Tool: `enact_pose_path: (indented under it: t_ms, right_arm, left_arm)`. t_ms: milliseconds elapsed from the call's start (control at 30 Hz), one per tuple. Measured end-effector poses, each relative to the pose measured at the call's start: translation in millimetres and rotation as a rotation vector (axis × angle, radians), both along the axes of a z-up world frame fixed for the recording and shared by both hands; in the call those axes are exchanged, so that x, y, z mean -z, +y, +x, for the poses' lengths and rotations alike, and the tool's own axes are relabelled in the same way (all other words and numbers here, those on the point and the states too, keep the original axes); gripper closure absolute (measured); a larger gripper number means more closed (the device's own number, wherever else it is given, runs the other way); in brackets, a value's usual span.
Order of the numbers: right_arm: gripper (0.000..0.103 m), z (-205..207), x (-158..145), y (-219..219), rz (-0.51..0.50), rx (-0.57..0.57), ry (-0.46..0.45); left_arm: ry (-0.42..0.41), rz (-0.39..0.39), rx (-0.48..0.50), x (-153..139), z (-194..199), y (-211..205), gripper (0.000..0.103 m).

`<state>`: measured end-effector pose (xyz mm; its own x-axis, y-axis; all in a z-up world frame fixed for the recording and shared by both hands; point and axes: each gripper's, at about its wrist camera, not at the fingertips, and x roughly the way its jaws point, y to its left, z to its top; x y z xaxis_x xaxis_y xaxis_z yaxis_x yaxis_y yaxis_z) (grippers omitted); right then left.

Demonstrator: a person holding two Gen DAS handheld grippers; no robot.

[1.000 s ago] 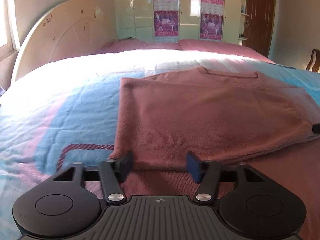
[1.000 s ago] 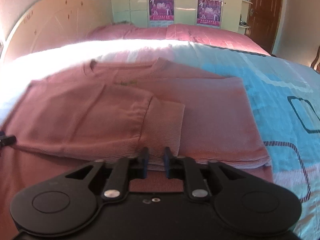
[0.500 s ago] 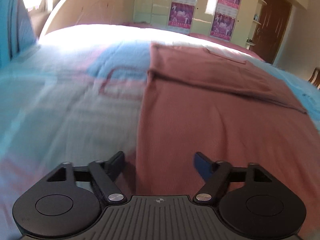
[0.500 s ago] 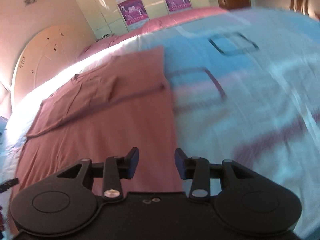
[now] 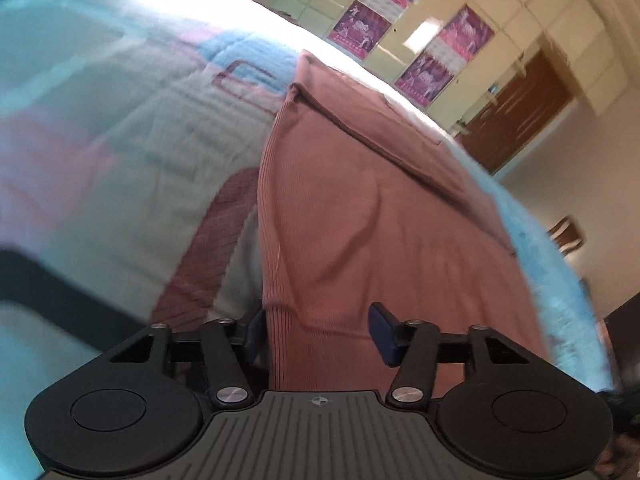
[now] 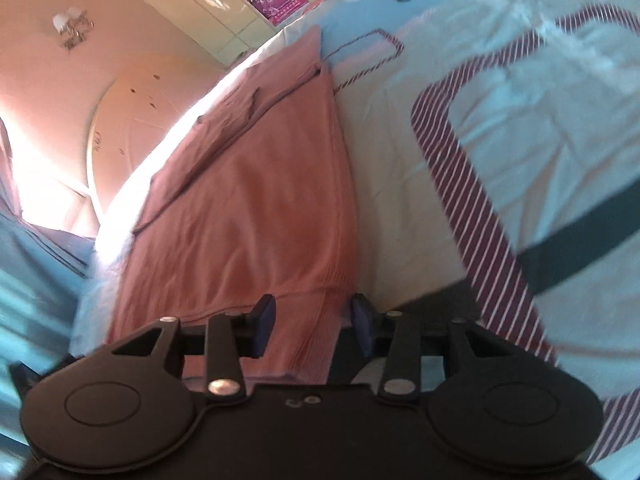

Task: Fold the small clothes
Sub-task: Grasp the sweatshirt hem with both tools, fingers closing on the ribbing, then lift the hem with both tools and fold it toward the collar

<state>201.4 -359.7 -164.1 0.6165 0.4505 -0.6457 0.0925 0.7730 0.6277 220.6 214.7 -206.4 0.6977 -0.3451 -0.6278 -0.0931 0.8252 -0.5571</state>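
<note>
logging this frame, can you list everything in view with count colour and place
sweater: 1, dusty pink, flat on the bed, sleeves folded in, hem nearest the grippers
bedcover: 1, light blue and pink with striped squares, under the sweater
headboard: 1, cream, far end of the bed
wardrobe: 1, pale, back wall
posters: several, purple, on the wardrobe
door: 1, brown, right of the wardrobe
left gripper: black, jaws closing around the left hem corner
right gripper: black, jaws apart around the right hem corner
</note>
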Motion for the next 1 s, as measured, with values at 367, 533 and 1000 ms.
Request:
enact_pose_path:
  t_ms: [367,533,1000]
  right_arm:
    - [0.094,26.9,21.0,-15.6,0.214,0.036,0.008]
    - [0.095,11.1,0.3,-20.4,0.192,0.034,-0.102]
    - [0.095,26.3,-6.0,-24.6,0.171,0.035,-0.122]
  left_arm:
    - [-0.008,-0.161,-0.035,27.5,16.0,2.4,0.098]
    - [-0.126,-0.106,-0.06,9.4,3.1,6.7,0.098]
    - [-0.137,-0.195,-0.13,17.9,16.8,10.6,0.098]
